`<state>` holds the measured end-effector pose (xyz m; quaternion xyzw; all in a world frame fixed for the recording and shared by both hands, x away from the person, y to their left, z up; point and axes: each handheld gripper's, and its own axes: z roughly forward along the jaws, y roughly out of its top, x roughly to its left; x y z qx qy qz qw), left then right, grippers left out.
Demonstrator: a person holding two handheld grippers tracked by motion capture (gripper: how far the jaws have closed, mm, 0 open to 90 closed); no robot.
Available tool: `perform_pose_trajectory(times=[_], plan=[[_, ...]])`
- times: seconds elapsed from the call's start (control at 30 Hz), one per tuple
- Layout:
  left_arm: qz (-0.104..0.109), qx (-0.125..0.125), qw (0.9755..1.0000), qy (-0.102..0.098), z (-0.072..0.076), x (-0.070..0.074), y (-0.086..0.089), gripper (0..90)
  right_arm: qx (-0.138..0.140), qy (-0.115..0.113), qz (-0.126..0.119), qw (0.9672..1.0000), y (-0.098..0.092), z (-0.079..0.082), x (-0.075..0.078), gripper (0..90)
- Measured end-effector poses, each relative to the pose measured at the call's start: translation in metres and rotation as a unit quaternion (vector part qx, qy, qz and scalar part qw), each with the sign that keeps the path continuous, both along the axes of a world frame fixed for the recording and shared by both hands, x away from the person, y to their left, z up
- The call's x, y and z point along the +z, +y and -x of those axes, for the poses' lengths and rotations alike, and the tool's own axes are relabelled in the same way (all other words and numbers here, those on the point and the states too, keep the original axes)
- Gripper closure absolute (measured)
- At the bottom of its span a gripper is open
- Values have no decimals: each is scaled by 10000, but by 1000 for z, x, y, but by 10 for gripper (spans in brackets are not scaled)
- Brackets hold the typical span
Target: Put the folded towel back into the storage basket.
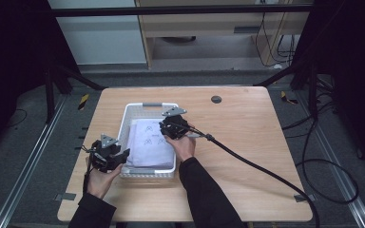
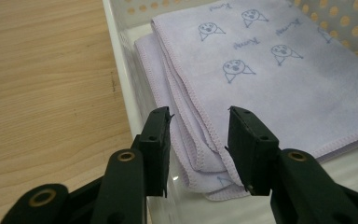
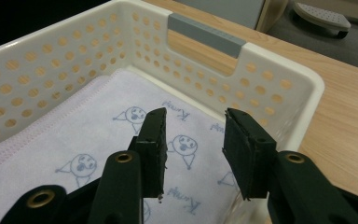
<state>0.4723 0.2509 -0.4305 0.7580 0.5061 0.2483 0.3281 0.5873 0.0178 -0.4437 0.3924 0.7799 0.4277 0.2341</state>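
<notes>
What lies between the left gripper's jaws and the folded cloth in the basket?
Nothing: in the left gripper view, the left gripper hangs open above the folded cloth's corner, inside the basket.

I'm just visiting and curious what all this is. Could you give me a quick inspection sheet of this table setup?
Surface: wooden table, bare apart from a round dark grommet near its far edge.
Job's things: white perforated basket with a grey handle; a folded lilac cloth printed with small faces lies flat inside.
Clutter: nothing seen.
Grippers: left gripper at the basket's near left corner, jaws apart over the cloth's folded edges, not pressing. Right gripper over the cloth's far right part, jaws apart, nothing between them.
Cables: thick black cable trails from the right gripper across the table; more loop on the floor at right.
Surroundings: grey floor, black frame bars, pale cabinets behind.
</notes>
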Motion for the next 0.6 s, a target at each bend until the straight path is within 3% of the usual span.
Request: perform_pose_trajectory(times=[0.27,0.4,0.6], plan=[[245,18,9994,-229,6,11,8,571,23,-164,-137,9998,-8,4,13,522],[432,-100,9982,-414,11,17,12,546,28,-225,-170,9996,-15,7,20,465],[522,-209,9964,-640,18,24,15,499,48,-247,-292,9993,-30,15,33,361]])
